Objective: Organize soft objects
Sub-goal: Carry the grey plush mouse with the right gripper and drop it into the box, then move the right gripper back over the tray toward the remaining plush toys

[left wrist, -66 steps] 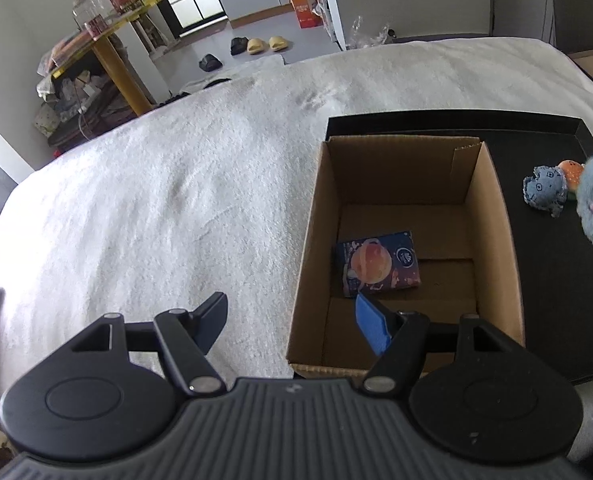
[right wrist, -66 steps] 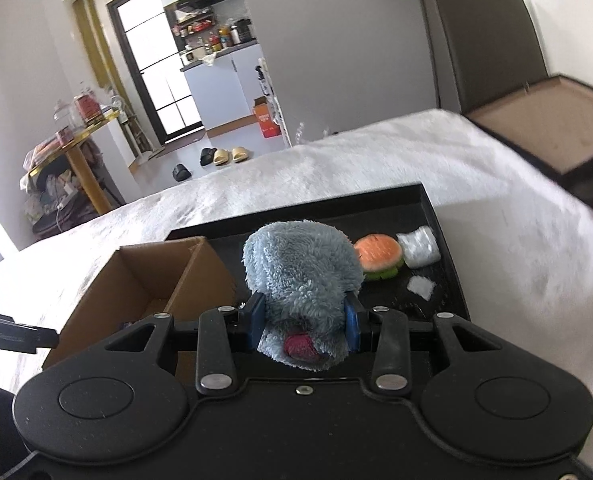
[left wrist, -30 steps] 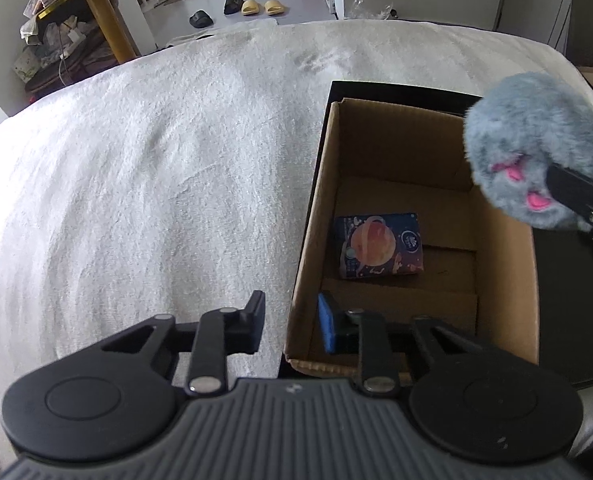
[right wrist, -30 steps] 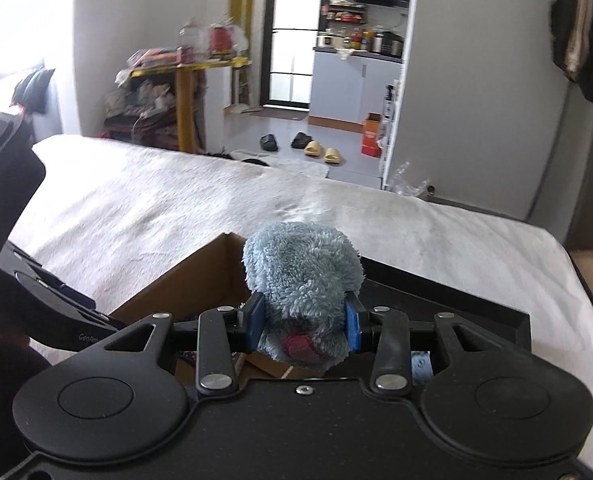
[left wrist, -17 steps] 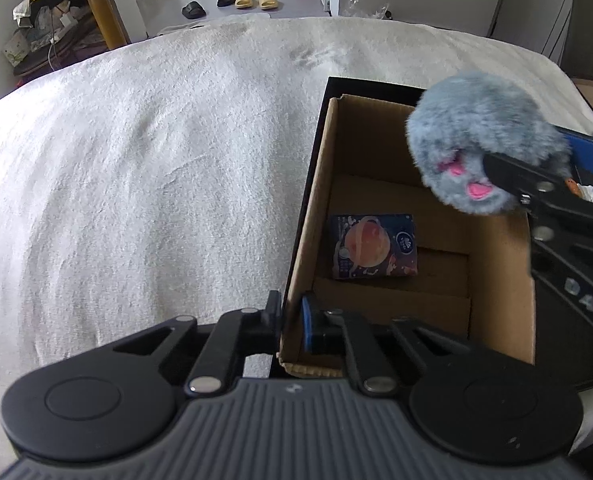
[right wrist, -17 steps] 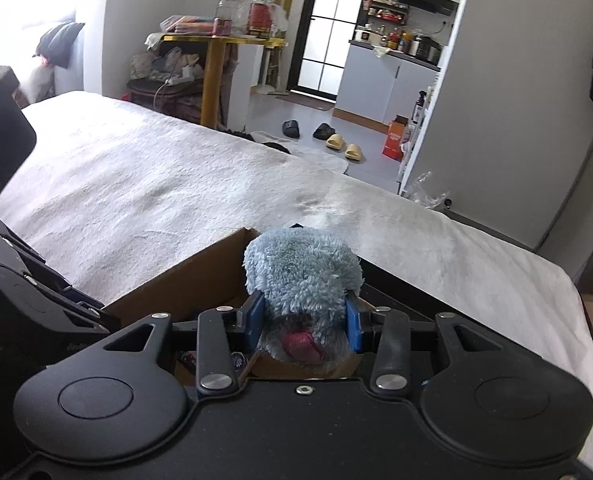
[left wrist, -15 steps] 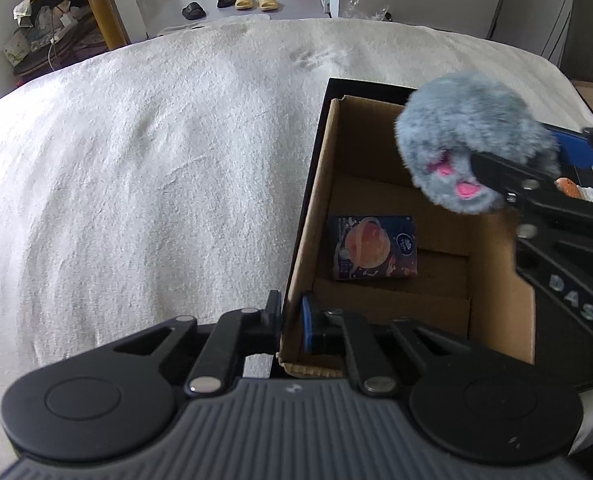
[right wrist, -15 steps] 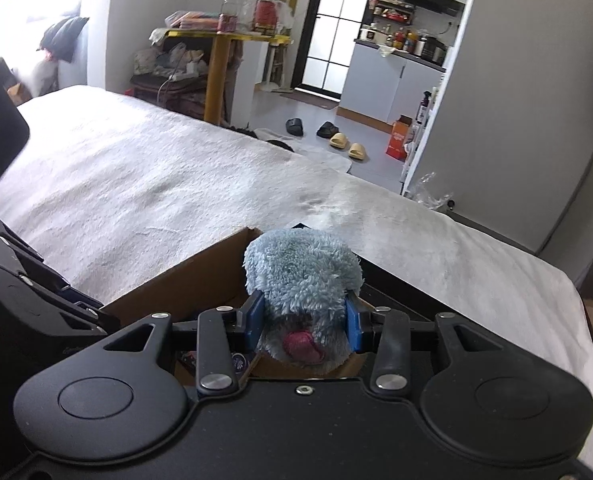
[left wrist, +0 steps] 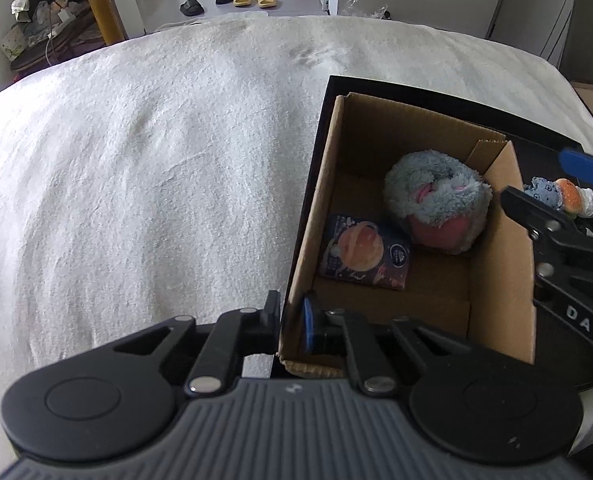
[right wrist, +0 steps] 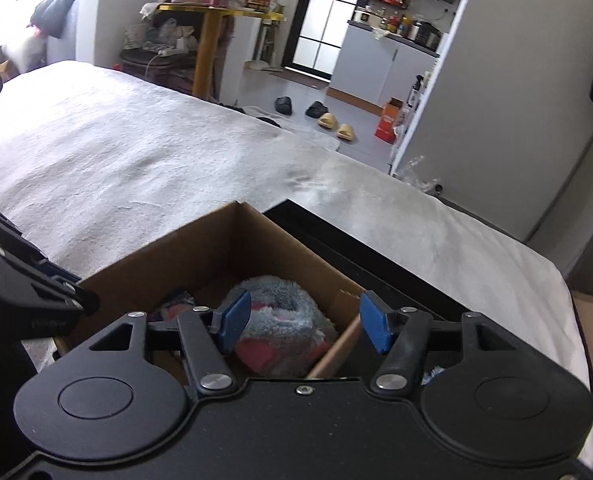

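Bed cover (left wrist: 144,168): a white fleecy spread lay ahead of and to the left of the left gripper, carrying everything else.
Black tray (left wrist: 552,140): it sat ahead and to the right of the left gripper, under the box and reaching out beyond it to the right.
Cardboard box (left wrist: 308,216): open-topped, its long axis ran straight away from the left gripper; its near left corner sat between that gripper's fingers.
Left gripper (left wrist: 290,320): jaws were pinched on the box's near left wall, one finger outside, one inside, steadying it.
Right gripper (right wrist: 302,322): jaws stood wide apart and empty, just above the box's right wall.
Grey-and-pink plush toy (left wrist: 436,204): it rested on the box floor at the far right, directly below and ahead of the right gripper.
Tissue pack (left wrist: 366,252): flat on the box floor, just nearer the left gripper than the plush.
Small toys (left wrist: 560,196): a blue plush, a burger toy and a white piece lay on the tray outside the box, right of the right gripper's fingers; that gripper was the nearer one and, by my reading, should fetch them next.
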Demonstrator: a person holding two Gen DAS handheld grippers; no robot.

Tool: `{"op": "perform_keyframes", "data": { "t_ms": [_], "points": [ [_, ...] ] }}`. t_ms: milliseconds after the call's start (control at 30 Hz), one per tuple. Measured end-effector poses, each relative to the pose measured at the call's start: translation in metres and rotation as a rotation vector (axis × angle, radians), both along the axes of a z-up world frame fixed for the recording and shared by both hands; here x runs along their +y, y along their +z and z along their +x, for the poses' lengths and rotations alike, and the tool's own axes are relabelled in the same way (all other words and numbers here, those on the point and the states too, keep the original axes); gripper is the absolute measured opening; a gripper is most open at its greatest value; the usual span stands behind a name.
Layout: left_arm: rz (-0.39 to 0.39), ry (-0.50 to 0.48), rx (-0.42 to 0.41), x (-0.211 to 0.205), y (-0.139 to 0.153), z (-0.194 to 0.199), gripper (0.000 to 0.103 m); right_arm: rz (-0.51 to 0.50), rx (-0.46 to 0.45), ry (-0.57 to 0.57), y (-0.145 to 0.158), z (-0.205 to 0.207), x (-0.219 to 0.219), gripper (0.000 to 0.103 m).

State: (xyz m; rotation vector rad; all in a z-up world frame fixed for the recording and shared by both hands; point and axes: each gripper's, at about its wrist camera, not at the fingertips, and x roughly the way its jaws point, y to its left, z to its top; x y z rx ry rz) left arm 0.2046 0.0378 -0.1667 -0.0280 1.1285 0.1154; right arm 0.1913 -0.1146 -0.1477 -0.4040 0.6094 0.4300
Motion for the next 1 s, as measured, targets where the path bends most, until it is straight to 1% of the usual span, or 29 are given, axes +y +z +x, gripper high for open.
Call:
{"op": "perform_keyframes", "data": {
  "t_ms": [167,367,467,600,633,833,933,1000],
  "points": [
    [0.031,-0.006,0.002,-0.006,0.003,-0.002,0.013,0.011,0.004,-0.038,-0.002,-0.005,-0.015,0.061],
    [0.094,-0.01,-0.008,-0.013,0.009,-0.007,0.015,0.046,0.018,-0.082,-0.003,-0.01,-0.032,0.063],
    [0.131,-0.006,-0.021,-0.018,0.012,-0.01,0.02,0.079,0.013,-0.105,-0.001,-0.013,-0.041,0.07],
    [0.178,-0.009,-0.053,-0.027,0.019,-0.014,0.032,0.128,0.019,-0.137,-0.001,-0.017,-0.055,0.072],
    [0.195,-0.014,-0.062,-0.031,0.021,-0.016,0.037,0.137,0.019,-0.143,-0.002,-0.018,-0.059,0.073],
    [0.291,-0.037,-0.124,-0.049,0.03,-0.024,0.055,0.185,0.028,-0.18,-0.011,-0.024,-0.083,0.075],
    [0.332,-0.037,-0.122,-0.055,0.031,-0.024,0.059,0.207,0.035,-0.197,-0.015,-0.025,-0.096,0.075],
    [0.36,-0.041,-0.118,-0.06,0.032,-0.024,0.06,0.223,0.033,-0.204,-0.017,-0.024,-0.104,0.076]
  ]
}}
